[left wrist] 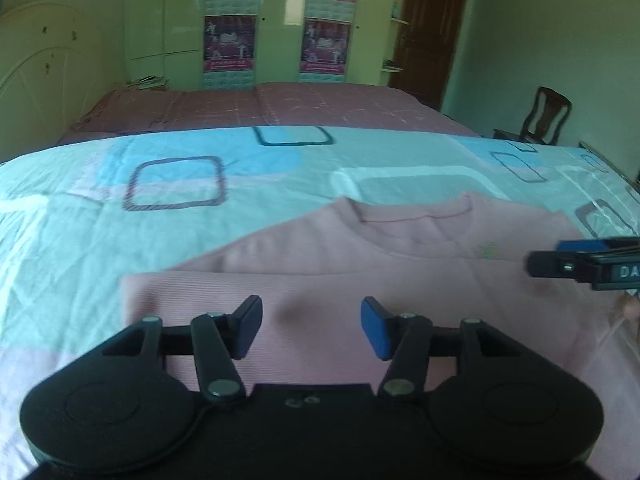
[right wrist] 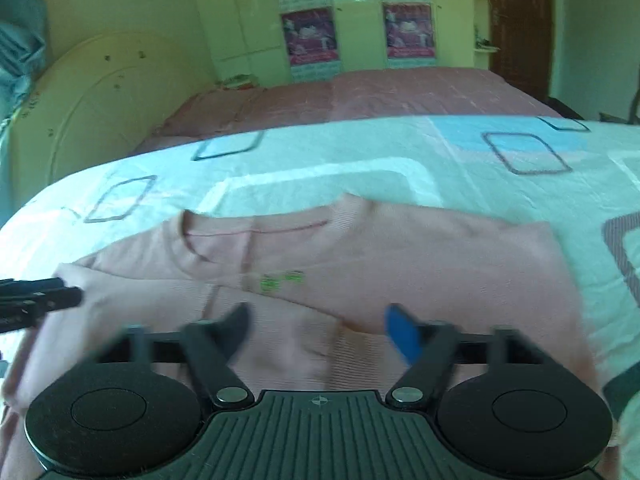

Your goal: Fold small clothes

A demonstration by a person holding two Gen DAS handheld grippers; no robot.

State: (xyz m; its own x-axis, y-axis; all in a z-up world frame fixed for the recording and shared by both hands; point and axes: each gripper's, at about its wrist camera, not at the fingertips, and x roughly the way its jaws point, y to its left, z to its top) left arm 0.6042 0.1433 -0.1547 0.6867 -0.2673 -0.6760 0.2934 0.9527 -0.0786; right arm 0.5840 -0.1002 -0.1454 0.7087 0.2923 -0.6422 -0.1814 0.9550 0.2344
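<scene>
A pink ribbed top [left wrist: 360,264] lies on the bed, collar away from me, with its lower part folded up over the chest. In the right wrist view the same pink top [right wrist: 400,256] shows a small green print below the collar. My left gripper [left wrist: 312,330] hovers over the folded edge on the left side, jaws apart, nothing between them. My right gripper [right wrist: 320,332] stands open over the fold on the right side, also with nothing in it. Each gripper shows at the edge of the other's view: the right gripper [left wrist: 560,266], the left gripper [right wrist: 44,300].
The bedsheet [left wrist: 200,184] is pale blue and pink with square outlines. Behind it lies a mauve bedspread [left wrist: 280,108], then wardrobes with posters. A wooden chair [left wrist: 548,120] stands at the far right near a brown door. A cream headboard [right wrist: 100,112] is on the left.
</scene>
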